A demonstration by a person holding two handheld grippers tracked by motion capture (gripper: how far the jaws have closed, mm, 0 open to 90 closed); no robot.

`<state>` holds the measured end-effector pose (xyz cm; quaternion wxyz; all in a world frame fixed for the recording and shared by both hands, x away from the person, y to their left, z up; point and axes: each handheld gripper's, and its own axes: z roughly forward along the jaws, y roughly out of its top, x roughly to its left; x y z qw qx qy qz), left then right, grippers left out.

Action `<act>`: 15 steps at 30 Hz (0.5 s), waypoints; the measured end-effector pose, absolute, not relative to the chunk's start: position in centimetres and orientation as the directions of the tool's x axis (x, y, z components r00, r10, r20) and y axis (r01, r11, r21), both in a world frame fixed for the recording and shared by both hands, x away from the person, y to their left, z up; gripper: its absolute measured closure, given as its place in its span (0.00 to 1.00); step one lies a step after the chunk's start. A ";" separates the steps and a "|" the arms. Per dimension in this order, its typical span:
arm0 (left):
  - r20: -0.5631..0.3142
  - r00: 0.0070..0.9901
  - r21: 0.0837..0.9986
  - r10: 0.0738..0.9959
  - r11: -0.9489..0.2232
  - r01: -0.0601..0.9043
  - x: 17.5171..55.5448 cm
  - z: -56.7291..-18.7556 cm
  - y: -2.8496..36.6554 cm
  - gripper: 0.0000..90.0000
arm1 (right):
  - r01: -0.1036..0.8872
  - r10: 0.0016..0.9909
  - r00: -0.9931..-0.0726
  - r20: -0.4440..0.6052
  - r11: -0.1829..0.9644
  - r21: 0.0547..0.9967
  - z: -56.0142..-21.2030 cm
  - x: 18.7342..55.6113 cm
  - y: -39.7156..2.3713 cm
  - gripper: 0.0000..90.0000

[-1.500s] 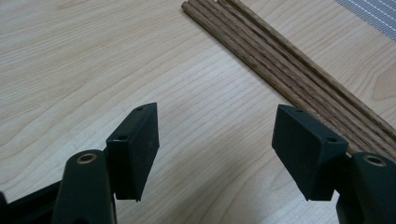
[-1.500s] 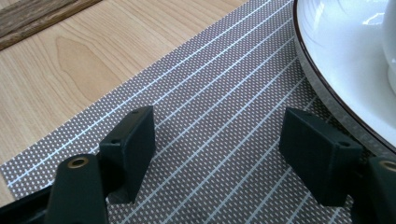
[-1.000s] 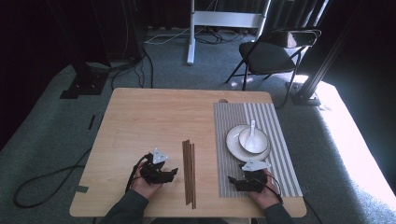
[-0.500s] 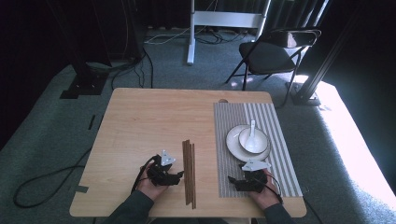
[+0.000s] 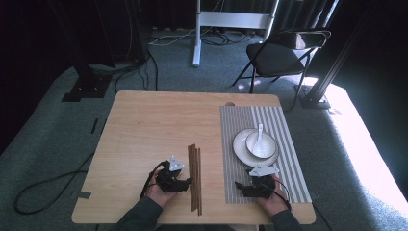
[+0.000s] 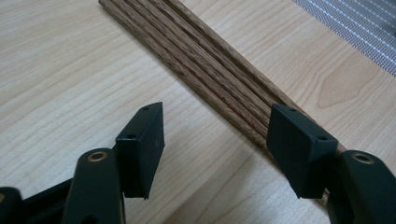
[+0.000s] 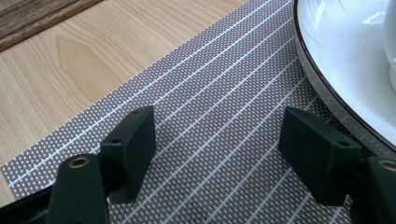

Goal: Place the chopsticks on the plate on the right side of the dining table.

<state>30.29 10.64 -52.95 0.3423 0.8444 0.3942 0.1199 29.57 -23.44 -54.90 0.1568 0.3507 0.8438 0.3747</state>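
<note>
On the wooden worktop (image 5: 144,125), the left claw (image 5: 185,182) sits near the front edge, its tips at the left side of the chopsticks (image 5: 194,177). Its jaws have just been closing a little but are apart and press on nothing. In the left gripper view (image 6: 212,140) one jaw is over bare wood and the other over the far side of the chopsticks (image 6: 210,79), so part of the bundle lies between them. The chopsticks lie lengthwise, front to back, between the two hands, just left of the striped mat (image 5: 284,130). The right claw (image 5: 243,187) rests on the mat's front part, jaws spread and empty (image 7: 217,140). Beyond it on the mat stands a plate (image 5: 243,149) bearing a bowl (image 5: 262,147) with a spoon (image 5: 260,134).
</note>
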 end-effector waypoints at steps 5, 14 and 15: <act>-0.055 0.667 0.666 0.743 -0.471 0.579 30.3 -53.2 10.2 0.45 | 0.475 0.711 -0.704 -0.002 0.472 0.742 -54.9 29.6 -23.4 0.30; -0.054 0.662 0.665 0.748 -0.467 0.582 30.3 -53.2 10.3 0.50 | 0.476 0.711 -0.704 -0.001 0.472 0.742 -54.9 29.6 -23.4 0.30; -0.056 0.663 0.668 0.747 -0.465 0.581 30.3 -53.2 10.3 0.50 | 0.476 0.711 -0.704 -0.001 0.472 0.742 -54.9 29.6 -23.4 0.30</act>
